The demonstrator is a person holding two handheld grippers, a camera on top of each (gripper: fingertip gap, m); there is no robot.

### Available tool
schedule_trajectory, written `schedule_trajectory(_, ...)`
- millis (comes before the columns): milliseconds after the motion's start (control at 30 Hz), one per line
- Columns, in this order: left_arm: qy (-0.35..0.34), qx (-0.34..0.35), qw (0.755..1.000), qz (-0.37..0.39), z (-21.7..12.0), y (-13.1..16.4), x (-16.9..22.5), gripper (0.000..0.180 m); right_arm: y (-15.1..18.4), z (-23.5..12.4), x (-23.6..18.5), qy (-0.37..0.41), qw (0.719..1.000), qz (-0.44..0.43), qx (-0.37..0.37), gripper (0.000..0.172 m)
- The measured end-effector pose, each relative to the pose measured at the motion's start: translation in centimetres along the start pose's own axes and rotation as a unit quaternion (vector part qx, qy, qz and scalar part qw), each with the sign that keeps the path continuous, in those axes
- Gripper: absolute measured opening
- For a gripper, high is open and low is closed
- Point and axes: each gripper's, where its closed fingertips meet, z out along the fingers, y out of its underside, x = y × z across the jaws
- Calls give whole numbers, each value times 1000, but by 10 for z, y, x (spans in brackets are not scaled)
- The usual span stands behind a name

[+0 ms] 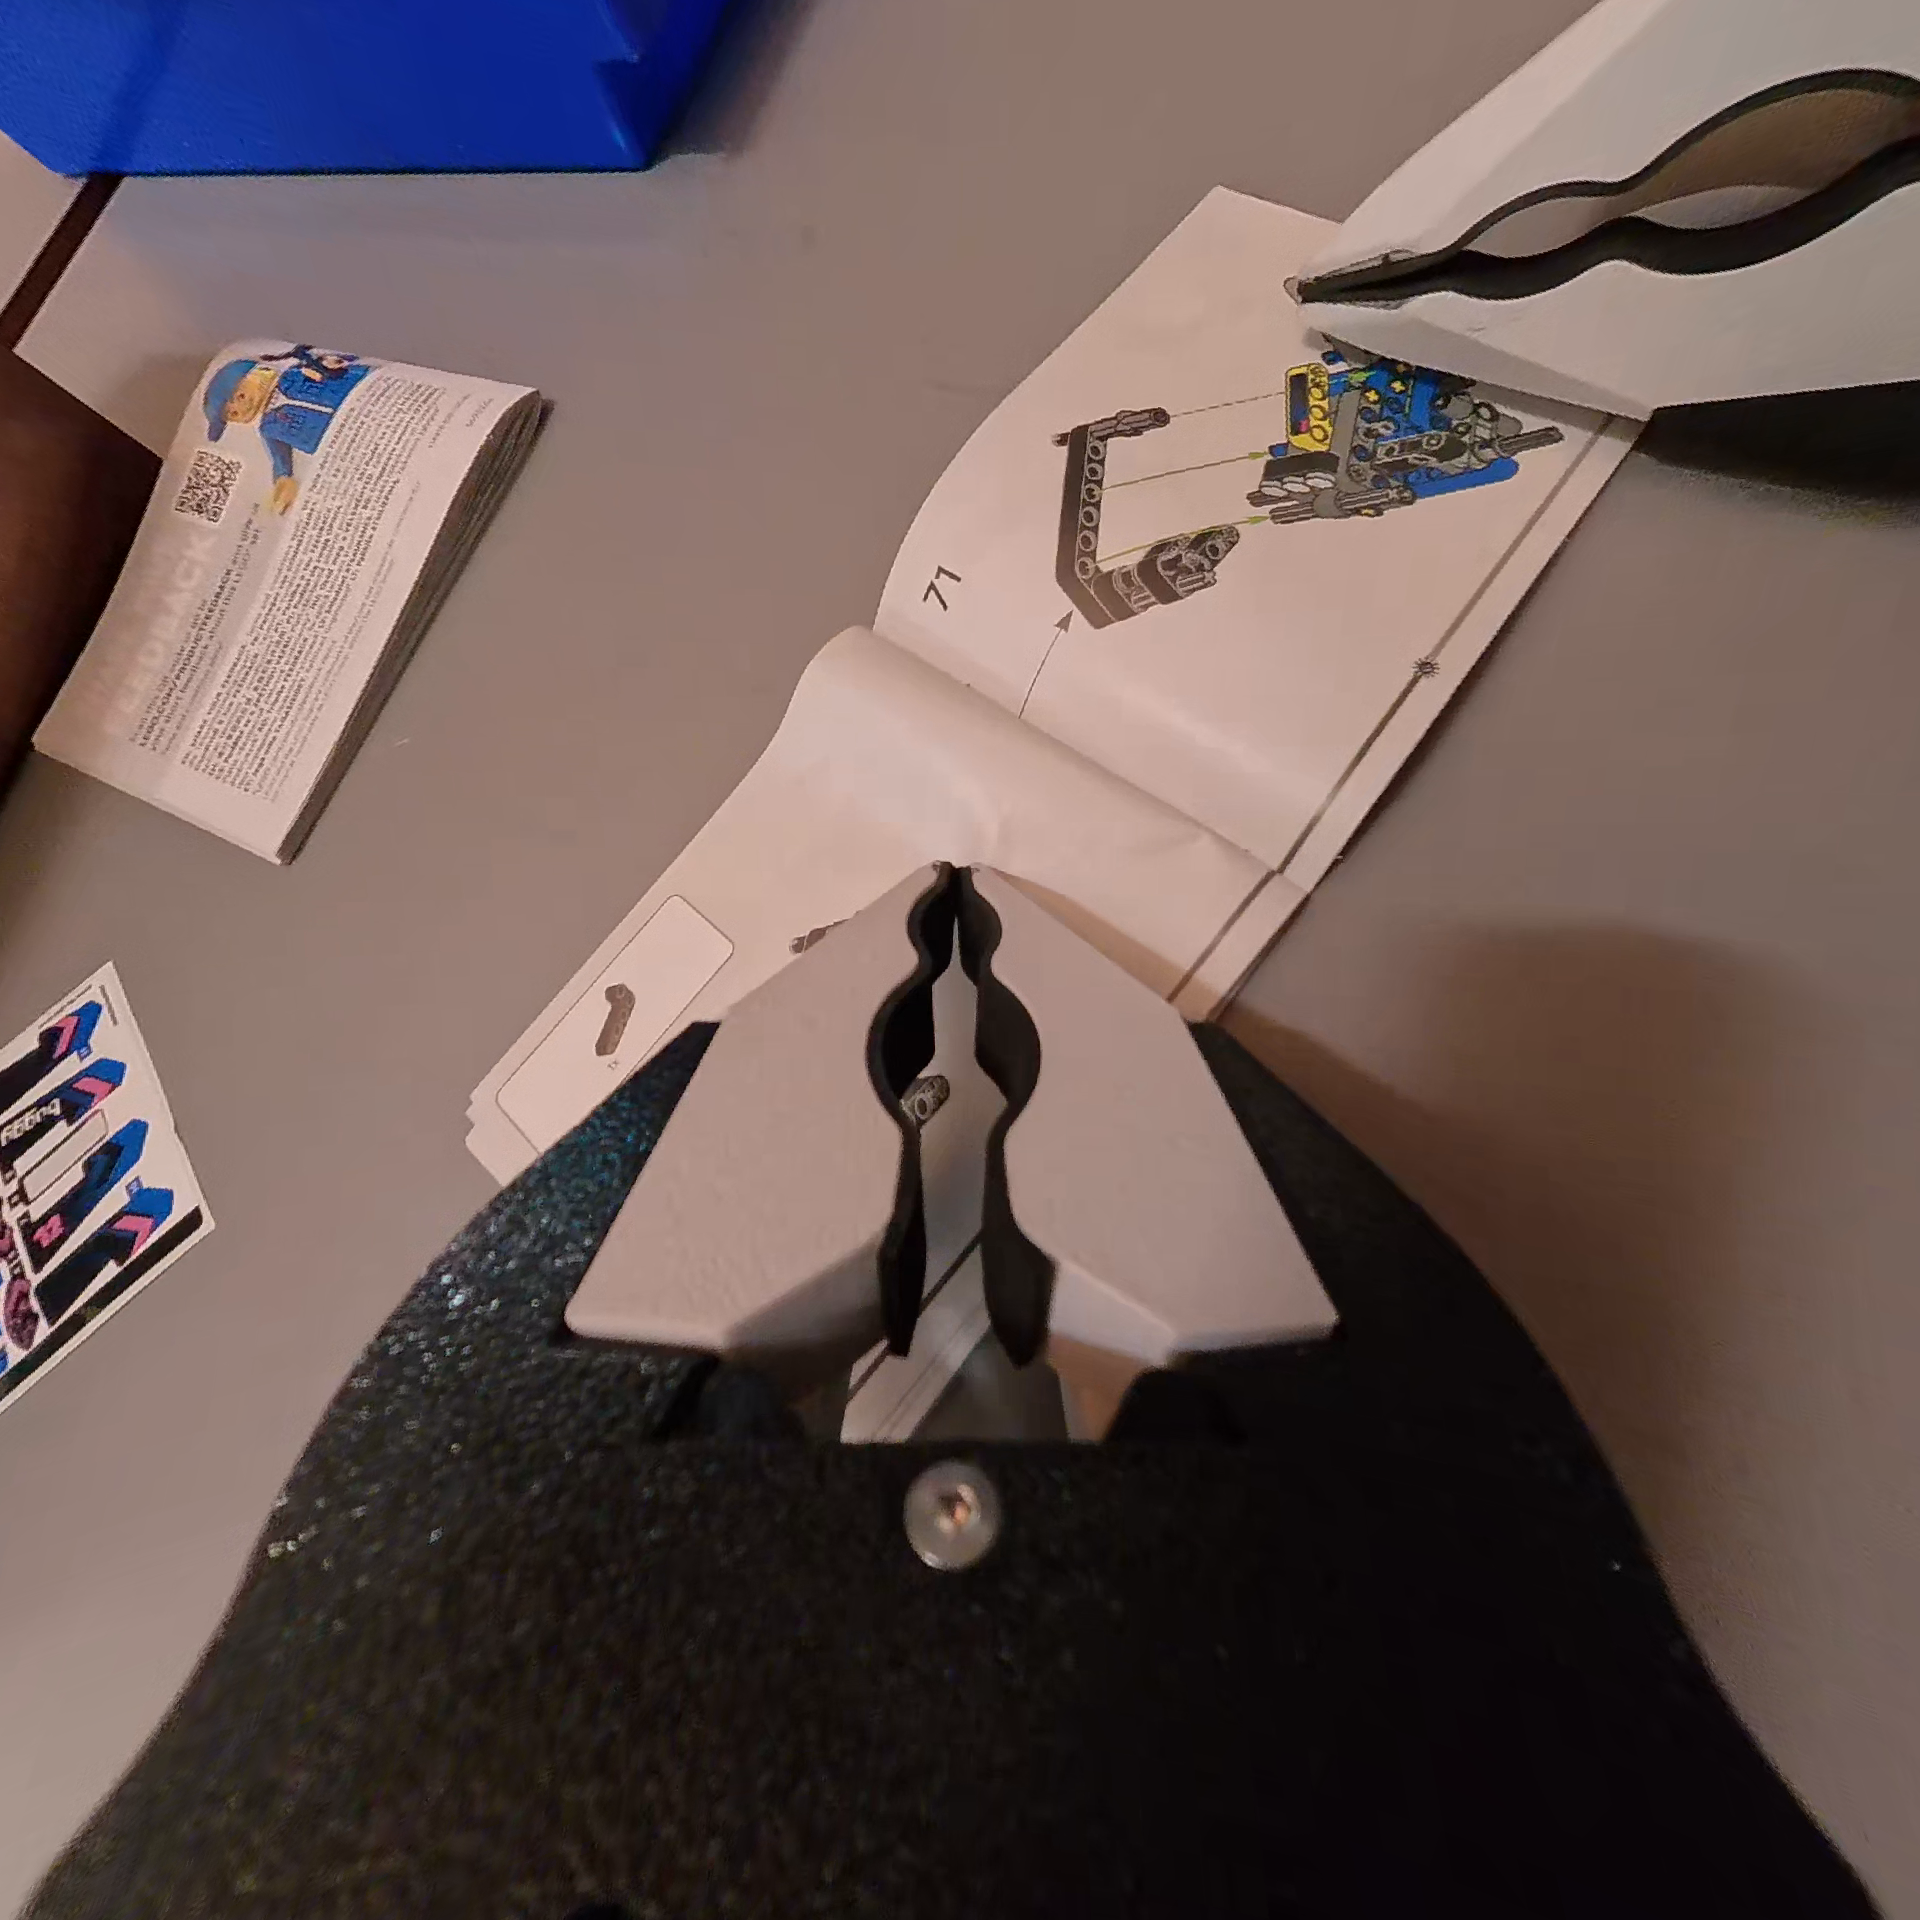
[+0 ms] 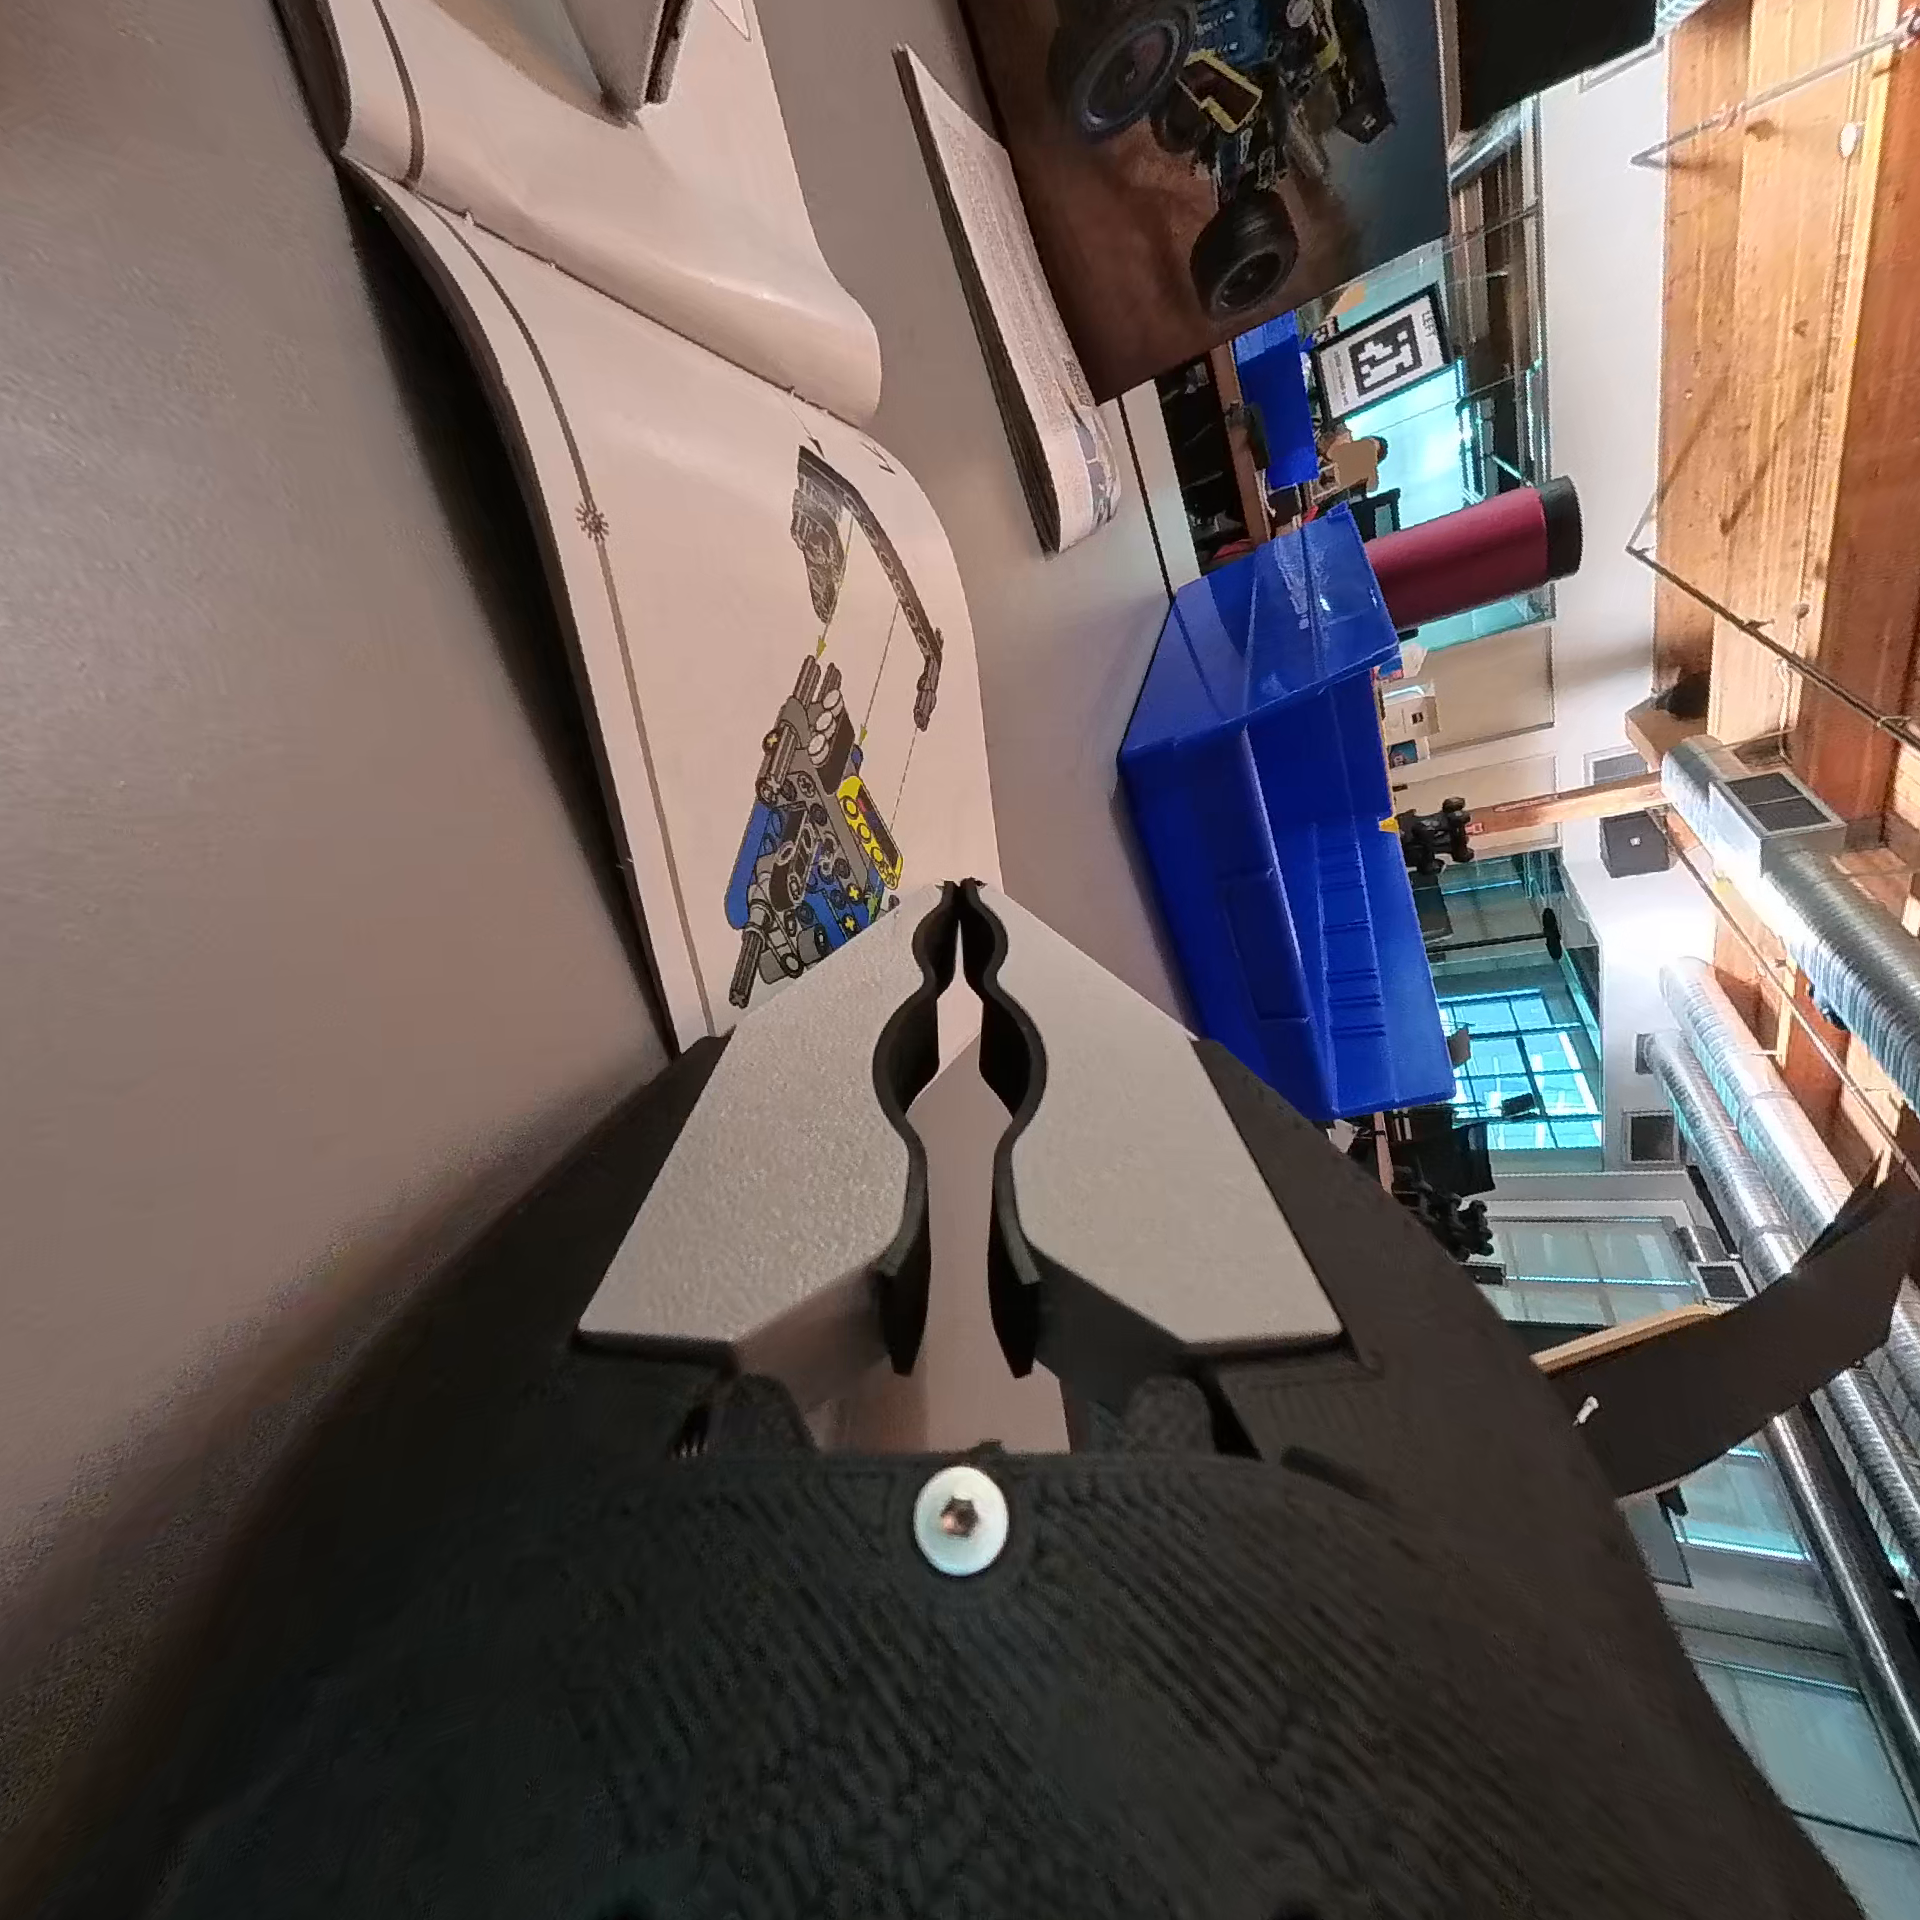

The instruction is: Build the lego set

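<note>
An open instruction booklet (image 1: 1247, 644) lies on the grey table (image 1: 727, 364). My left gripper (image 1: 956, 871) is shut on one of its pages (image 1: 935, 748). The paper creases at the fingertips and the page curls up off the spine. My right gripper (image 1: 1304, 286) is shut and lies on the far part of the right-hand page, next to a printed drawing of a blue and yellow model (image 1: 1382, 436). In the right wrist view the right gripper (image 2: 961, 885) has its tips at the page's edge by that drawing (image 2: 810, 862). The lifted page (image 2: 675, 239) arches beyond.
A second, closed booklet (image 1: 291, 592) and a sticker sheet (image 1: 83, 1174) lie to the left. A blue plastic bin (image 1: 343, 73) stands at the back; it also shows in the right wrist view (image 2: 1278, 831). A printed box (image 2: 1226, 156) and a maroon tumbler (image 2: 1475, 551) stand behind. Across from one pair of fingers to the other is roughly 12 cm.
</note>
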Motion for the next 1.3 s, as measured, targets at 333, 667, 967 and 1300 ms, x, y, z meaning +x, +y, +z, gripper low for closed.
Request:
schedule_trajectory(333,-12,1,1000,14,0,0,0,0,0,0,1,10,1000,-8,-2,0)
schedule_trajectory(667,-37,3,999,39,-1,-1,-1,0,-1,-1,3,23,999,-23,-5,0)
schedule_trajectory(967,-35,134,990,25,-47,-39,30,0,-20,-19,29,111,992,-35,45,0)
schedule_trajectory(1300,-78,180,977,-89,-159,19,13,1,-41,-31,46,102,994,-2,42,0)
